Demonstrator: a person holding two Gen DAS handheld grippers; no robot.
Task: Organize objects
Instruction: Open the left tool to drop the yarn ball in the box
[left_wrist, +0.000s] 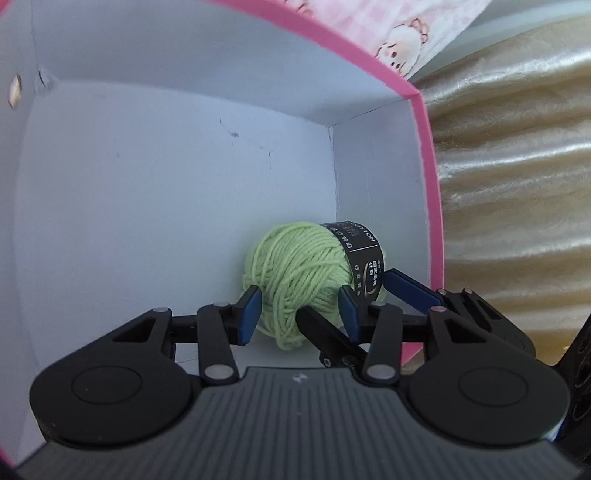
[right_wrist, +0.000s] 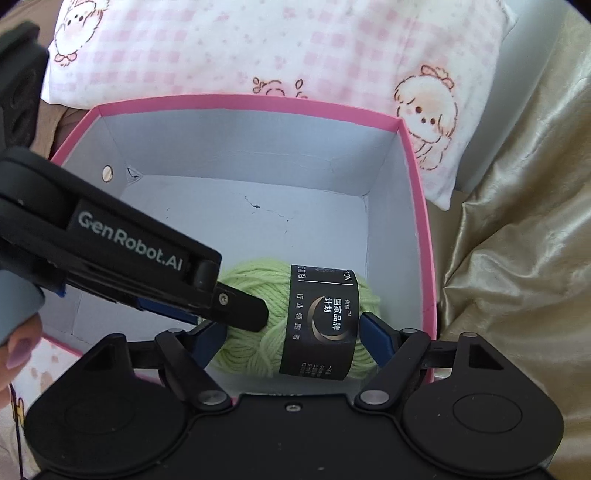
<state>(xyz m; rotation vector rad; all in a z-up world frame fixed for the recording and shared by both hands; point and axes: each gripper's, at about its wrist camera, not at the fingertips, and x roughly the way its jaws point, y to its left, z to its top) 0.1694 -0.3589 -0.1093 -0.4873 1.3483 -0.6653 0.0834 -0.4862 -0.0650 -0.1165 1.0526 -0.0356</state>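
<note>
A skein of light green yarn (right_wrist: 258, 325), banded with a black paper label (right_wrist: 319, 326), is seen inside a pink-rimmed cardboard box (right_wrist: 417, 206) with white inner walls, close to the box's near right corner. The skein is spanned end to end by the right gripper (right_wrist: 291, 341), whose blue pads (right_wrist: 375, 338) are set at either end of it; whether they press on the yarn cannot be told. The left gripper (left_wrist: 299, 310) is reached into the box from the left, its jaws partly apart around the skein's unlabelled end. Its left pad (left_wrist: 249, 314) is seen against the yarn; a firm clamp cannot be confirmed. In the left wrist view one black finger of the right gripper (left_wrist: 325, 332) is crossed in front of the skein. Behind the box a pink checked cloth with cartoon animals (right_wrist: 258, 48) is laid, and a shiny golden fabric (right_wrist: 517, 258) is spread along the box's right side. A fingertip with a lilac nail (right_wrist: 18, 350) is visible at the left edge.
</note>
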